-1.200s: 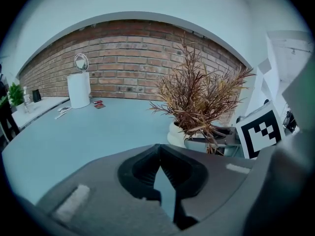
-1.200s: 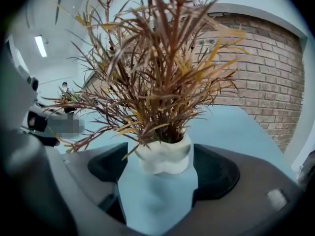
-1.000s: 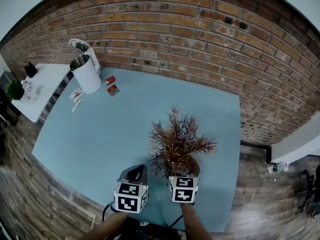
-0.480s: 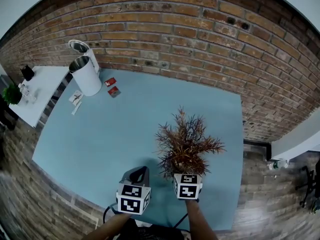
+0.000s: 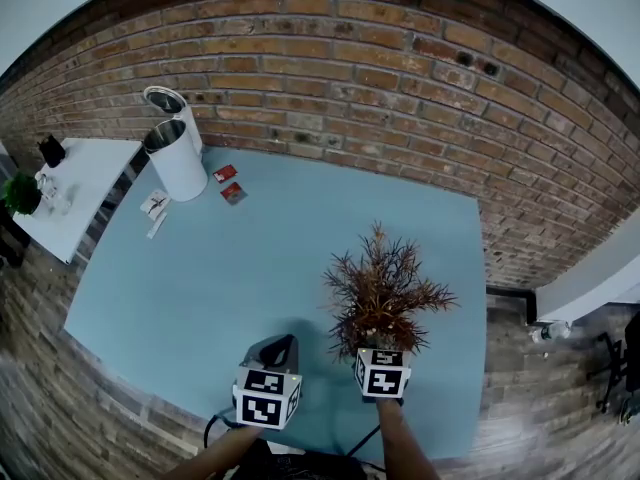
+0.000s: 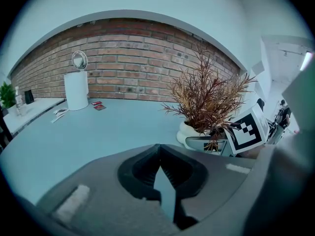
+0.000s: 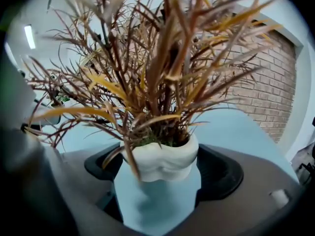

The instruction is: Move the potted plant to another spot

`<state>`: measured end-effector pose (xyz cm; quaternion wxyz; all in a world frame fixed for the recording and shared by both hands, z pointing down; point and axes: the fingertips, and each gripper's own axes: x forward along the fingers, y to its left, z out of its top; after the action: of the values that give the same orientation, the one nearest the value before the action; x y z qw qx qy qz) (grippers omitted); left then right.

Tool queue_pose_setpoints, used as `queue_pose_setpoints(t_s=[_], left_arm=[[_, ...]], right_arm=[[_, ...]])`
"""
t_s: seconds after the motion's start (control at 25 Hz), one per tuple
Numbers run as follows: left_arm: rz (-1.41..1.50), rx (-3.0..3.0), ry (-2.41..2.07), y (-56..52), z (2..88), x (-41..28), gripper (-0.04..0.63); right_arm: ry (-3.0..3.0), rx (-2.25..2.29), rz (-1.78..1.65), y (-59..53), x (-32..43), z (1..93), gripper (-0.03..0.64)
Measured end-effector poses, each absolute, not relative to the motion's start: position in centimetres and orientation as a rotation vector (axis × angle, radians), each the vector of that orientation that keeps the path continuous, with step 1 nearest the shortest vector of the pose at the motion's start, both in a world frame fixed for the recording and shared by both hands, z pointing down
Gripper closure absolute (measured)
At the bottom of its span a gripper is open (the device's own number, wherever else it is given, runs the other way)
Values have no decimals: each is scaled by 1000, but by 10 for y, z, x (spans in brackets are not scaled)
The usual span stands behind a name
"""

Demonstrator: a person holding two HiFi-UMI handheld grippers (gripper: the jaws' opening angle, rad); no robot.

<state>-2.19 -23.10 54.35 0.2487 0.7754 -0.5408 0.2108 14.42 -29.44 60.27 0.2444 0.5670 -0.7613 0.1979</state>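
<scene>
The potted plant (image 5: 385,293) has dry reddish-brown leaves and a white pot (image 7: 160,159). It stands on the light blue table (image 5: 250,258) near the front right. My right gripper (image 5: 385,346) is right behind it. Its jaws stand wide on either side of the pot (image 6: 192,132), with a gap on both sides, so my right gripper (image 7: 162,170) is open. My left gripper (image 5: 280,346) is beside it on the left, over bare table. The tips of my left gripper (image 6: 158,154) meet with nothing between them.
A white kettle (image 5: 178,158) stands at the table's far left corner, with two red cards (image 5: 230,183) and some papers (image 5: 155,206) beside it. The brick wall (image 5: 330,78) runs along the back. A white side table (image 5: 70,183) with a small green plant (image 5: 20,193) is at the left.
In the head view the plant and my right gripper now lie a little further right on the table. My left gripper has barely shifted.
</scene>
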Motion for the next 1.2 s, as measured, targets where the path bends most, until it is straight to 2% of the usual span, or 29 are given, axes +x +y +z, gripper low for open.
queue_pose_setpoints(t_s=[1.2], left_arm=[[521,2107,-1488,-225,542,-114,594]], right_arm=[[-2086,1503,535,-282,44,603,151]])
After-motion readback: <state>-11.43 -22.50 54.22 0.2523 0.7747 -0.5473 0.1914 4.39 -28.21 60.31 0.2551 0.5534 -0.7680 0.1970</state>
